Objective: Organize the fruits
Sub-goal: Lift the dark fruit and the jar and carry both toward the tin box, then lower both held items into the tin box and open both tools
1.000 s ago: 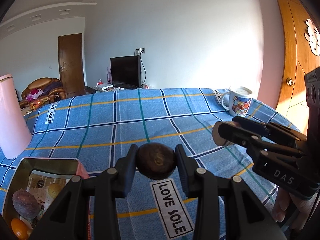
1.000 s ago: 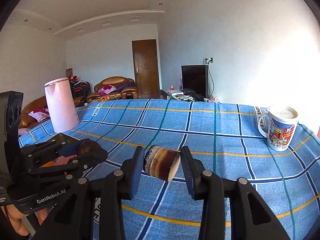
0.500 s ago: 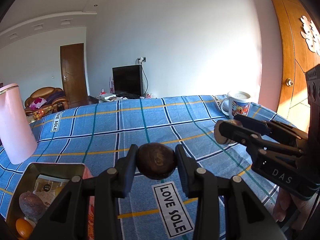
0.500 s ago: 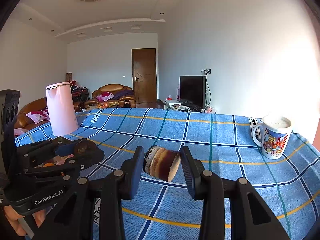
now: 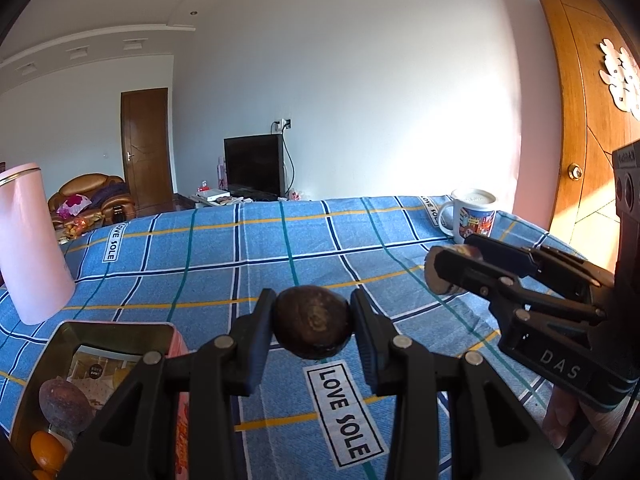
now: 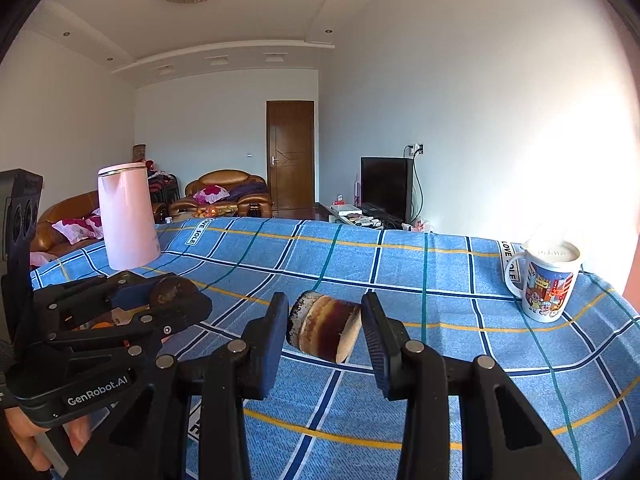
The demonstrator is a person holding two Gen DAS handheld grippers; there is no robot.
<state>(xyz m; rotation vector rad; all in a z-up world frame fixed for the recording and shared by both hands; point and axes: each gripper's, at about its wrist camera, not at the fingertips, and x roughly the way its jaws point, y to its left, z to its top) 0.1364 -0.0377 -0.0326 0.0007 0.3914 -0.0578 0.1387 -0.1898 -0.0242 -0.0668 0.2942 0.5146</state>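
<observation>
My left gripper (image 5: 313,328) is shut on a round dark brown fruit (image 5: 313,327) and holds it above the blue checked cloth. It also shows in the right wrist view (image 6: 174,292) at the left. My right gripper (image 6: 325,328) is shut on a brown, cut-ended fruit piece (image 6: 325,328), held above the cloth; it shows in the left wrist view (image 5: 444,276) at the right. An open metal tin (image 5: 108,330) at lower left holds a purple fruit (image 5: 64,406) and an orange one (image 5: 48,450).
A pink kettle (image 5: 32,244) stands at the left on the cloth. A printed mug (image 6: 546,280) stands at the far right corner. A wooden door (image 5: 580,120) is right of the table. The cloth (image 5: 280,248) covers the whole table.
Both grippers have risen a little with their fruits still held; the table sits lower in both views. The tin has slid lower and left in the left wrist view.
</observation>
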